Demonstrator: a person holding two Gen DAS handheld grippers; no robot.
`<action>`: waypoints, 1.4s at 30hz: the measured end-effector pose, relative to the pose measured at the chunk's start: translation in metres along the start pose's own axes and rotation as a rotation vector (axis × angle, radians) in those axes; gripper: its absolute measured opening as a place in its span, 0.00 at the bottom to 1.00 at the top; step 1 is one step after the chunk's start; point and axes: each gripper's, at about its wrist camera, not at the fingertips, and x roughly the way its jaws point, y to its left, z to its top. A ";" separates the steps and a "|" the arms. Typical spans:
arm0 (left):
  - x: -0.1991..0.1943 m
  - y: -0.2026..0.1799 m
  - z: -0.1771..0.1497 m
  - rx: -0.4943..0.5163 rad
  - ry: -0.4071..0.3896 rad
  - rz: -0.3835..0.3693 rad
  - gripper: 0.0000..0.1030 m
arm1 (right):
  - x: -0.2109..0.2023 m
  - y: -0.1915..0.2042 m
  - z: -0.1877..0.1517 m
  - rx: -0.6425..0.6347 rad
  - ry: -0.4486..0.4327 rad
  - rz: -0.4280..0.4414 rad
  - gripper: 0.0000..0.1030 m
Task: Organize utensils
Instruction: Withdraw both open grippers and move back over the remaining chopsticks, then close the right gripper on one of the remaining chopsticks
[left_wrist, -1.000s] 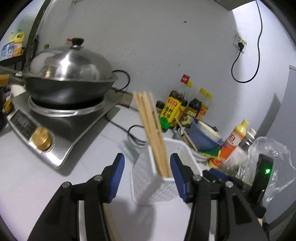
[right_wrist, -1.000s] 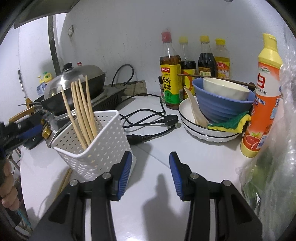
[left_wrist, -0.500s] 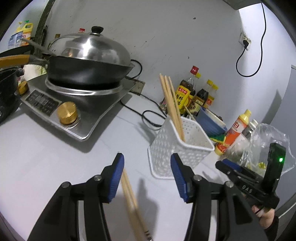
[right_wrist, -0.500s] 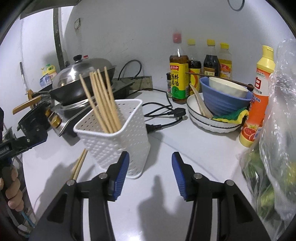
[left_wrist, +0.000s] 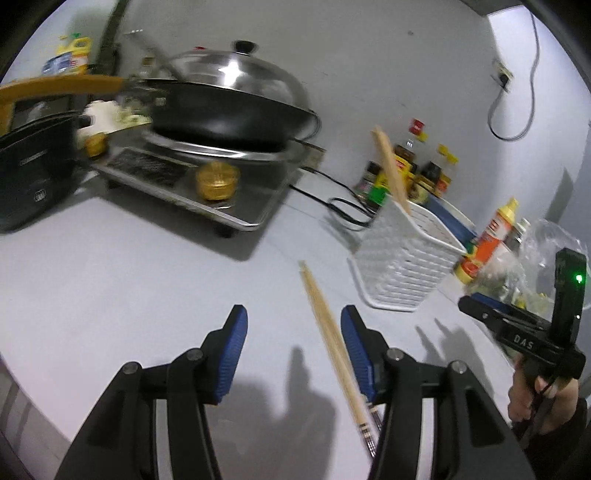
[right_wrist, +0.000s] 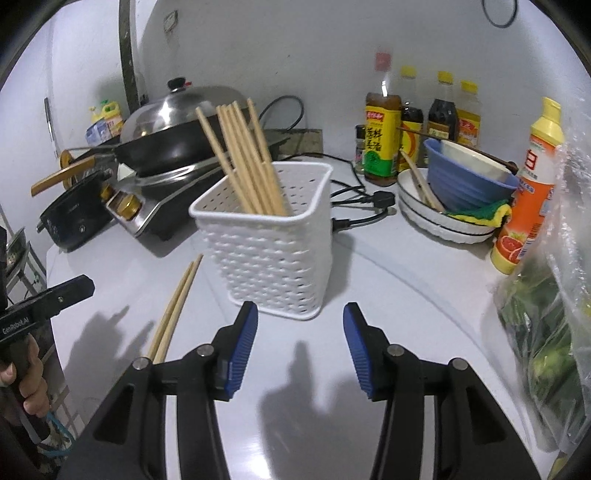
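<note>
Two chopsticks (left_wrist: 330, 332) beside white basket (right_wrist: 271, 254)

My left gripper (left_wrist: 293, 354) has black arms, round silver screws at the joints and ribbed blue pads (left_wrist: 232, 350). My right gripper (right_wrist: 300, 347) matches it, with white lettering on its side and a small green light. A dark sleeve (left_wrist: 565, 435) covers my wrist.

A pale grey countertop (right_wrist: 388, 280) is backed by a scuffed white wall (right_wrist: 314, 48); a wall socket (left_wrist: 503, 75) with a hanging cable is seen on the side wall.
</note>
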 end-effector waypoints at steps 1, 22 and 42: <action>-0.004 0.008 -0.002 -0.019 -0.005 0.008 0.51 | 0.001 0.005 0.000 -0.006 0.007 0.004 0.45; -0.029 0.095 -0.027 -0.140 -0.041 0.111 0.51 | 0.067 0.106 -0.016 -0.148 0.171 0.076 0.45; -0.029 0.111 -0.032 -0.178 -0.031 0.120 0.51 | 0.092 0.131 -0.014 -0.174 0.189 0.069 0.40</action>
